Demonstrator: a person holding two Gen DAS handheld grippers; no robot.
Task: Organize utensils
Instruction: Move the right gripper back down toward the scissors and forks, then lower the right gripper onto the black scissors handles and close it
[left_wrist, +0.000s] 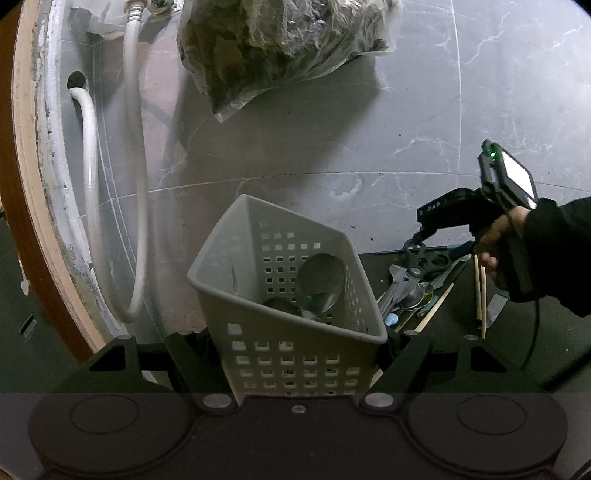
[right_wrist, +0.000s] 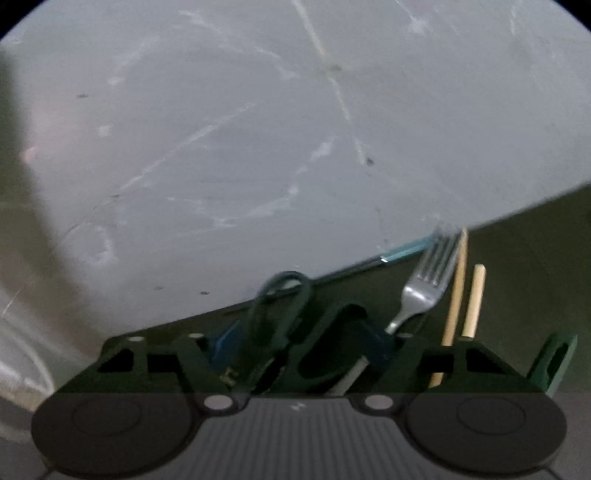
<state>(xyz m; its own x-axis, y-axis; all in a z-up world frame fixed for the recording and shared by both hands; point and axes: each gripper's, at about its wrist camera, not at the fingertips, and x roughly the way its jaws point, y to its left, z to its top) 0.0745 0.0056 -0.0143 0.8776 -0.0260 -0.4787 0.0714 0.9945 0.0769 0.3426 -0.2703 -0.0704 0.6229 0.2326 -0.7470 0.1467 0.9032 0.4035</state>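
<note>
Your left claw (left_wrist: 299, 365) pinched the gray basket (left_wrist: 280, 295) full of square holes, with shiny spoons (left_wrist: 319, 282) inside.

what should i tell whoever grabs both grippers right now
Left gripper: jaws shut on the near wall of the gray basket, holding it on the marble floor.
Right gripper: low over the pile on the dark mat, jaws on either side of the scissors; a grip cannot be confirmed.
Done: a large spoon and at least one more metal piece already lie in the basket.
Left: the scissors, fork, chopsticks and the other loose pieces on the mat.
</note>
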